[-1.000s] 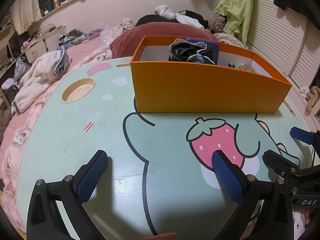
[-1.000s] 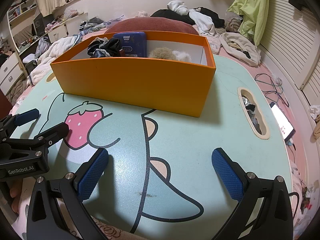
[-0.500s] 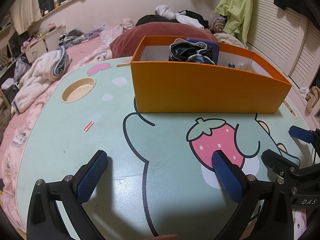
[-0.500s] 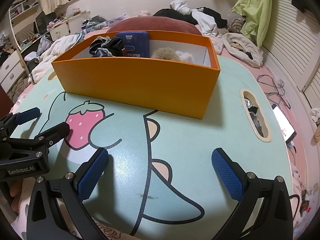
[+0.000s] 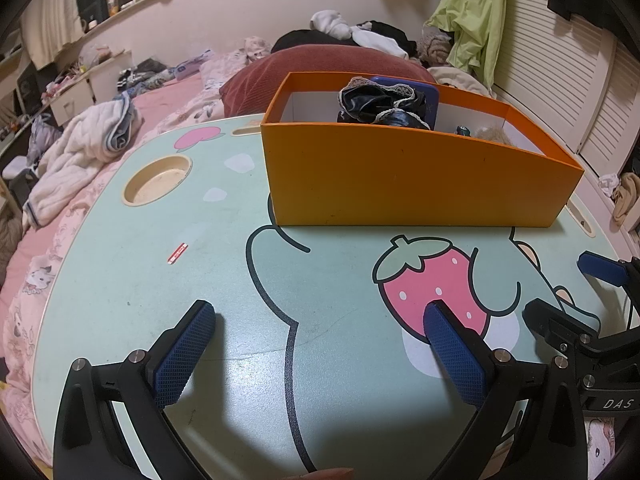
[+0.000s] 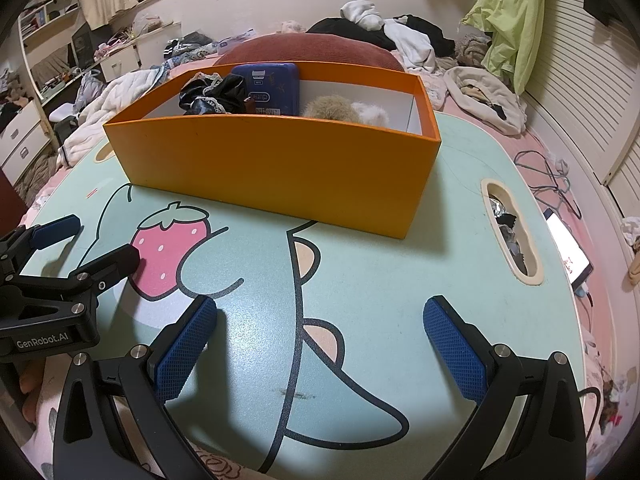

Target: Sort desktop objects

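Observation:
An orange box (image 5: pixel 416 176) (image 6: pixel 276 168) stands at the back of the mint cartoon-print lap table (image 5: pixel 132 280) (image 6: pixel 400 300). Inside it lie a black lace-trimmed cloth (image 5: pixel 380 104) (image 6: pixel 212 92), a blue case (image 6: pixel 272 88) (image 5: pixel 430 96) and a tan and white furry item (image 6: pixel 340 109) (image 5: pixel 490 135). My left gripper (image 5: pixel 318 312) (image 6: pixel 86 240) hovers open over the near table, nothing between its fingers. My right gripper (image 6: pixel 320 310) (image 5: pixel 568 286) is open too, beside it on the right, also with nothing in it.
A round cup recess (image 5: pixel 157 180) sits at the table's left, a small red sticker (image 5: pixel 177 253) nearer me. A slot (image 6: pixel 512 232) with dark bits is at the right edge. Around the table lie a red cushion (image 5: pixel 320 66), clothes, cables and a lit phone (image 6: pixel 568 254).
The right gripper's view has shifted slightly, with the box now looking a bit nearer and lower. The left gripper has barely moved. Both stay open.

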A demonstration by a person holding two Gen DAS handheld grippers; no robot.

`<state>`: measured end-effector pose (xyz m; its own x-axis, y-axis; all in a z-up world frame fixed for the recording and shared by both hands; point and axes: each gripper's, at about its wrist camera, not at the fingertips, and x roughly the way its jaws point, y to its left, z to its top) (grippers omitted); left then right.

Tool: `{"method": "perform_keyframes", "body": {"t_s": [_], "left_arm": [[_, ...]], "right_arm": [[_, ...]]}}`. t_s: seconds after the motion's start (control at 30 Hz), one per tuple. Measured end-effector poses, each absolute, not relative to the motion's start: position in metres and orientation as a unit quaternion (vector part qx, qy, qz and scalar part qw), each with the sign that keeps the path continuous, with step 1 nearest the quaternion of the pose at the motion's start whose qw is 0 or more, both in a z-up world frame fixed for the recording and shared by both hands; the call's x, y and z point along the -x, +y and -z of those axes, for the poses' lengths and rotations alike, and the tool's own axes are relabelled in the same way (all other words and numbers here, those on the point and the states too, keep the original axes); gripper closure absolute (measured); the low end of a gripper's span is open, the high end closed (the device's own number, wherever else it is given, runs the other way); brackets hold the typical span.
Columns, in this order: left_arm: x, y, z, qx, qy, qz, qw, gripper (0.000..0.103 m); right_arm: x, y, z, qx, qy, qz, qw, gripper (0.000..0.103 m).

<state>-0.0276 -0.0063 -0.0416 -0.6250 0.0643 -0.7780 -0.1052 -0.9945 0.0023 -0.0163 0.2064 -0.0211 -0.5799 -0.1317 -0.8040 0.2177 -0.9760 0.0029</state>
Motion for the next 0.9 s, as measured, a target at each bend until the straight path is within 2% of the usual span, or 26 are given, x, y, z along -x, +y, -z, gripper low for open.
{"method": "perform_keyframes", "body": {"t_s": [0.9], "left_arm": [[0.03, -0.005, 0.0416, 0.43, 0.023, -0.901, 0.047, 0.0]], "right_arm": [[0.0173, 0.2036, 0.0197, -0.447, 0.049, 0.888, 0.098, 0.0]]}}
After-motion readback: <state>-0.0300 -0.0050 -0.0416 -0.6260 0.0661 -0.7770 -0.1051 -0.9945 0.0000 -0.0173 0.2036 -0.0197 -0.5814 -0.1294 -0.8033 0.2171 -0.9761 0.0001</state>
